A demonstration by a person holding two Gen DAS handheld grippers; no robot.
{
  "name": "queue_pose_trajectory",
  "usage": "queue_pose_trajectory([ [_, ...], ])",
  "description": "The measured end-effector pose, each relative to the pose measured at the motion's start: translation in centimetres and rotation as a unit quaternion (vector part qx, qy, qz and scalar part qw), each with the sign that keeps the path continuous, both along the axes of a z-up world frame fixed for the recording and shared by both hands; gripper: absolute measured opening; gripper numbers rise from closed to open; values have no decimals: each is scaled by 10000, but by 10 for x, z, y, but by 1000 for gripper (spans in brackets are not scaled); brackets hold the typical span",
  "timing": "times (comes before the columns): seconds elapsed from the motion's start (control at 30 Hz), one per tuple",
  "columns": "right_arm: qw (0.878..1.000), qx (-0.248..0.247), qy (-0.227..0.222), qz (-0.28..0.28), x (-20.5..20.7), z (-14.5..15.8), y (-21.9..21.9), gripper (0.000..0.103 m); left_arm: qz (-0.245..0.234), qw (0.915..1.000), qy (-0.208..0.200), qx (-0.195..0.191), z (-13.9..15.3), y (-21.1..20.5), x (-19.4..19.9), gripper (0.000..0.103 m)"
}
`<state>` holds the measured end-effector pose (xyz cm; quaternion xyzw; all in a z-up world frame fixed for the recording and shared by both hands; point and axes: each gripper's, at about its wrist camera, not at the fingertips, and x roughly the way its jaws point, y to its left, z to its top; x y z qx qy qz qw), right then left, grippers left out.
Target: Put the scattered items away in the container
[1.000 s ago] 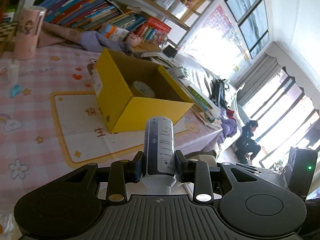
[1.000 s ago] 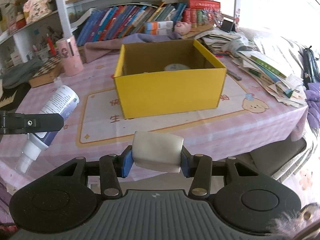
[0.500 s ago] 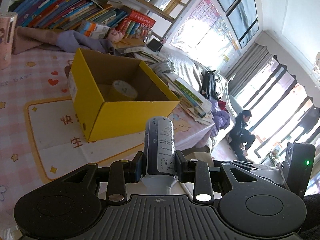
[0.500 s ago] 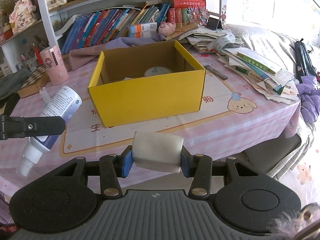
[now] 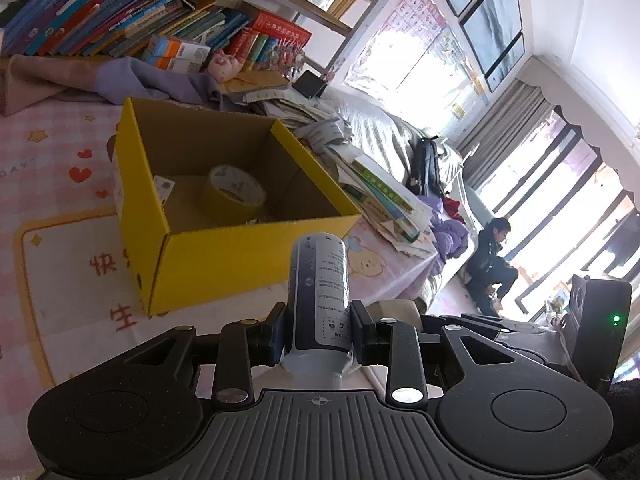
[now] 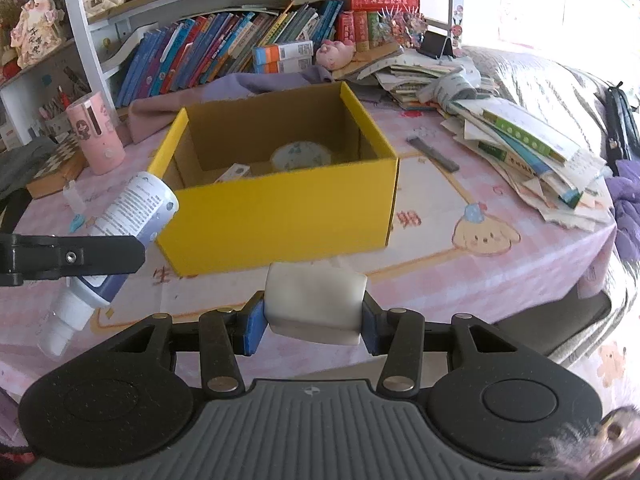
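gripping a spray bottle [image 5: 319, 292] left and white block [image 6: 315, 303] right, fingers face the yellow box [image 6: 280, 216] holding tape [image 5: 233, 192].

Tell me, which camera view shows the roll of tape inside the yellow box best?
The left wrist view. It looks down into the yellow box, so the roll of tape shows whole, ring and side wall. In the right wrist view the box's front wall hides its lower part; only the top shows.

box [image 6: 280, 212] top open | tape roll [image 6: 301, 155] inside | papers [image 6: 520, 140] rt
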<state>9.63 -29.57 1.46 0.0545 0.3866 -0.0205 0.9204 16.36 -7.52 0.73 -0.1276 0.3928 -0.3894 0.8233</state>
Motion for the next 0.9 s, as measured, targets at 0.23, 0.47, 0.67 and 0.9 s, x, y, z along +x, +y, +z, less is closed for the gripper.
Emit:
queue_pose_trajectory([
  [0.23,9990,-36,-352,265,37,15,-27,44,292,9990,-325,7,16,-21,20,31],
  [0.47,9948,-49,-769,665,82,36,-48,44,745,9950,-642,152,30,-36,46,31],
  [0.67,9884,-171,-945,1177,134,43,-53,44,1168,9889,-821,409,32,-49,74,31],
  [0.9,9807,-325,-658,1810,188,19,-39,44,1528,9807,-686,1013,6,-65,98,31],
])
